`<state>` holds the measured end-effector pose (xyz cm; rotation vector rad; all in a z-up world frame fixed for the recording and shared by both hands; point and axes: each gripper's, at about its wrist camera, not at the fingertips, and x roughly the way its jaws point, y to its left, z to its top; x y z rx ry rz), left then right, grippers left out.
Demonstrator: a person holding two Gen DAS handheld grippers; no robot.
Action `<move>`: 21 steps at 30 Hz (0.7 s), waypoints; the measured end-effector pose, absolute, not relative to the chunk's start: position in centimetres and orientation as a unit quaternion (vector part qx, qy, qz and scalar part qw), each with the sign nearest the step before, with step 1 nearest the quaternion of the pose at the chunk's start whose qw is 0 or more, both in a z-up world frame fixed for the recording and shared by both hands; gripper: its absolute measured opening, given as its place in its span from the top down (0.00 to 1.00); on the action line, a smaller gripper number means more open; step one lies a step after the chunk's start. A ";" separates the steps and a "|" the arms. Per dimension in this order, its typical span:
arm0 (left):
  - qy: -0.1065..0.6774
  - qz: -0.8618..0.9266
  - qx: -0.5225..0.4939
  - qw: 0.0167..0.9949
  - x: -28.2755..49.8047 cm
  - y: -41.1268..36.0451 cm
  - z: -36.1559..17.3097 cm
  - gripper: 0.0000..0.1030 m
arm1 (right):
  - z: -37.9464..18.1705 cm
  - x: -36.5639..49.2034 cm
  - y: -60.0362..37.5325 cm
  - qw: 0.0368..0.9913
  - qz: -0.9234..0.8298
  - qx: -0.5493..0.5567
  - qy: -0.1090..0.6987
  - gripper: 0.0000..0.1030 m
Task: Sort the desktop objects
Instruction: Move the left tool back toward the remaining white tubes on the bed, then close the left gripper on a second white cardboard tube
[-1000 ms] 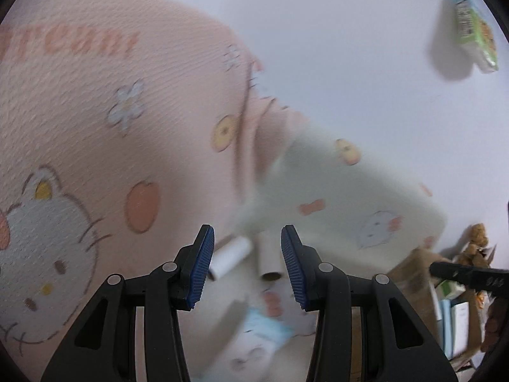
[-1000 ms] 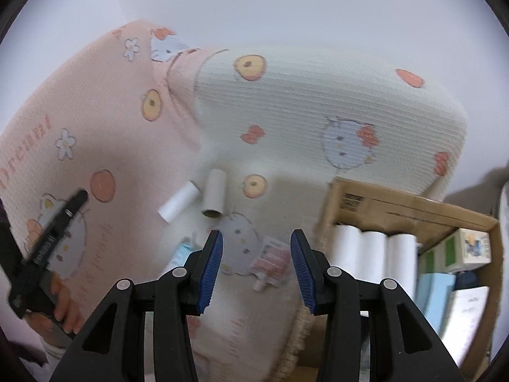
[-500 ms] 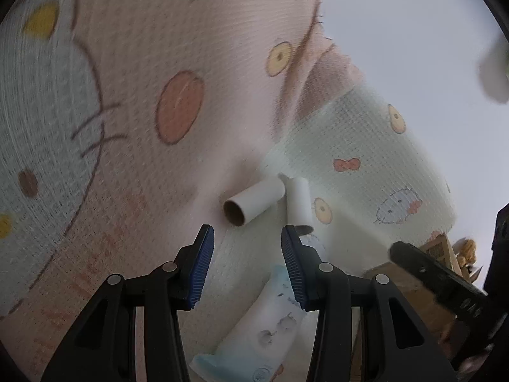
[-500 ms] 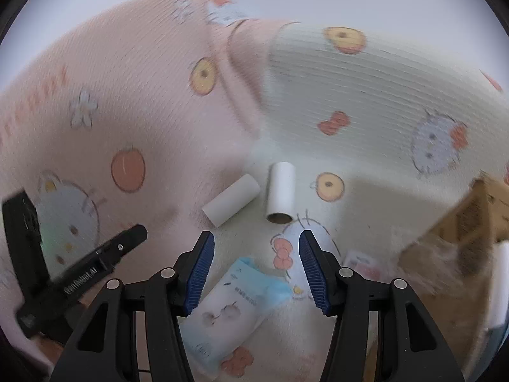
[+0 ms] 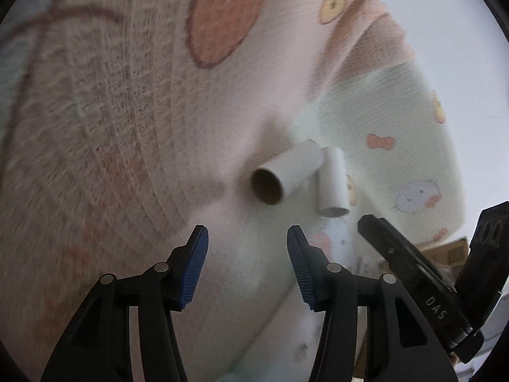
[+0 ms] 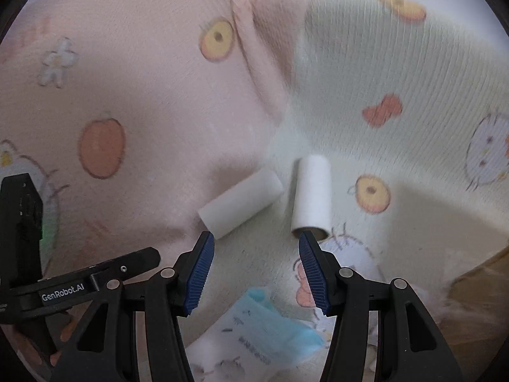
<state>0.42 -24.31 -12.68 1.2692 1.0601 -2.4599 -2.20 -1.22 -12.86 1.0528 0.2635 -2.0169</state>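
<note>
Two white paper rolls lie side by side on a pink and cream cartoon-print blanket [image 6: 143, 102]. The left roll [image 5: 286, 175] [image 6: 241, 200] lies slanted, with its dark hollow end towards my left gripper. The right roll [image 5: 332, 184] [image 6: 313, 197] points almost straight at my right gripper. My left gripper [image 5: 246, 229] hangs just short of the left roll; its jaws are opening and nothing is between them. My right gripper [image 6: 256, 235] is open and empty, with its fingertips at the near ends of both rolls. A light blue tissue packet [image 6: 264, 328] lies under the right gripper.
A brown cardboard box [image 6: 477, 280] [image 5: 445, 251] sits at the right edge of the blanket. Each gripper shows in the other's view: the right one [image 5: 413, 270] at the lower right, the left one [image 6: 79, 286] at the lower left. A pale wall rises behind the blanket.
Both grippers have dropped towards the blanket, so the two rolls look much larger and nearer. The left jaws stand wider than before. The right jaws widened earlier and have held since.
</note>
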 end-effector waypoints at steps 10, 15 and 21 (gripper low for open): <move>0.340 -0.842 0.410 0.087 -3.0 -24.2 -11.7 0.46 | -15.4 -4.5 -2.9 0.420 -0.780 0.459 0.069 0.49; 0.322 -0.848 0.413 0.079 -6.0 -25.0 -11.1 0.46 | -15.6 -6.0 -2.7 0.409 -0.778 0.471 0.067 0.49; 0.339 -0.820 0.456 0.069 -8.7 -25.6 -13.1 0.46 | -16.1 -5.5 -3.3 0.432 -0.770 0.462 0.085 0.49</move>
